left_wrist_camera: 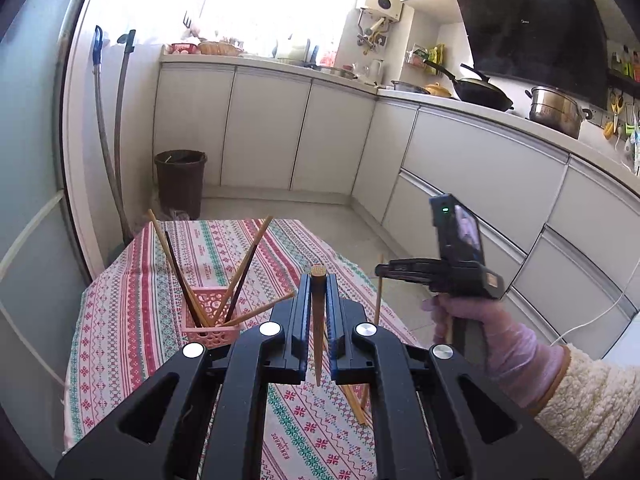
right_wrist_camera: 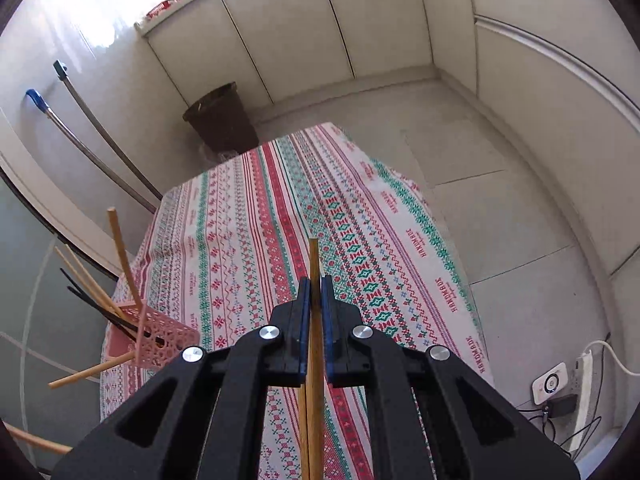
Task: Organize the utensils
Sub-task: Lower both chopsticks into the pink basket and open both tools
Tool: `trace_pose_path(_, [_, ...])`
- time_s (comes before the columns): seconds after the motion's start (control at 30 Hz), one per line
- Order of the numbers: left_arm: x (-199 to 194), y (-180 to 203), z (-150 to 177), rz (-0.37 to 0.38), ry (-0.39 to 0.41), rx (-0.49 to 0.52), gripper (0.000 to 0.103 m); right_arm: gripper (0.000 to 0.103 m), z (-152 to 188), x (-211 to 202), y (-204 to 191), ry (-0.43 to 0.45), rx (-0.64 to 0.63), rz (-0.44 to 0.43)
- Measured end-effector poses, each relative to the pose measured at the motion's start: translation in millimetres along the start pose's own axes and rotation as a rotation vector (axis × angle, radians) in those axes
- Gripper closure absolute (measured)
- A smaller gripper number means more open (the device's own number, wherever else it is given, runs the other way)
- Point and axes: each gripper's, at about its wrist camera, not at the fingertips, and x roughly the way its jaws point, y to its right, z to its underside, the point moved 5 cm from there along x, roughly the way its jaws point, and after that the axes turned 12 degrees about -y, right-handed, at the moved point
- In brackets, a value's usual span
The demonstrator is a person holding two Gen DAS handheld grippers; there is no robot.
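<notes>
Now each black claw [left_wrist_camera: 319, 280] [right_wrist_camera: 315, 292] clamps a slender wooden chopstick [left_wrist_camera: 318, 320] [right_wrist_camera: 315, 320].

The black left gripper [left_wrist_camera: 319, 280] clamps a dark-brown wooden chopstick [left_wrist_camera: 318, 320] upright above the bench [left_wrist_camera: 120, 320], near a pink perforated plastic basket [left_wrist_camera: 208, 320] holding several leaning chopsticks [left_wrist_camera: 240, 272].

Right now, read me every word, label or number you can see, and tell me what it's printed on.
"HANDMADE": repeated along the stripes of the tablecloth.
Smaller script under each "HANDMADE": too small to read.
Logo on the black range hood: too blurred to read.
Round dial on the white water heater: unreadable.
Screen of the device on the right gripper: no legible text.
</notes>
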Motion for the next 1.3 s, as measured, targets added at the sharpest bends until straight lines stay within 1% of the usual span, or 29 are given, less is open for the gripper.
trace_pose_path(0.1, [-9, -3, -8, 0.008, 0.026, -0.016, 0.097, 0.097, -1, -25, -2, 0.051, -0.005, -0.017])
trace_pose_path(0.23, [-27, -13, -29, 0.014, 0.079, -0.061, 0.097, 0.097, -10, -48, -9, 0.105, 0.0, -0.049])
trace_pose_path(0.43, [-63, -45, -68, 0.024, 0.187, -0.159, 0.097, 0.097, -34, -91, -25, 0.205, 0.001, -0.108])
trace_pose_path(0.53, [-77, -61, -86, 0.004, 0.232, -0.197, 0.097, 0.097, -46, -109, -32, 0.246, -0.004, -0.136])
trace_pose_path(0.63, [-84, -71, -100, -0.043, 0.262, -0.205, 0.097, 0.097, -57, -128, -39, 0.287, -0.008, -0.167])
trace_pose_path(0.77, [-71, -86, -104, -0.092, 0.254, -0.222, 0.097, 0.097, -71, -143, -53, 0.329, -0.025, -0.211])
trace_pose_path(0.9, [-41, -103, -95, -0.162, 0.216, -0.237, 0.096, 0.097, -77, -153, -65, 0.355, -0.053, -0.237])
trace_pose_path(1.0, [-15, -116, -88, -0.152, 0.148, -0.266, 0.096, 0.097, -81, -159, -73, 0.372, -0.064, -0.26])
trace_pose_path(1.03, [-10, -121, -84, -0.153, 0.139, -0.286, 0.095, 0.097, -82, -161, -75, 0.375, -0.068, -0.271])
trace_pose_path(1.1, [-13, -131, -80, -0.147, 0.143, -0.325, 0.088, 0.097, -84, -165, -78, 0.388, -0.069, -0.283])
trace_pose_path(1.2, [-29, -142, -84, -0.157, 0.175, -0.358, 0.085, 0.097, -85, -171, -81, 0.407, -0.068, -0.29])
trace_pose_path(1.3, [-43, -148, -81, -0.183, 0.197, -0.382, 0.084, 0.097, -88, -174, -85, 0.409, -0.061, -0.314])
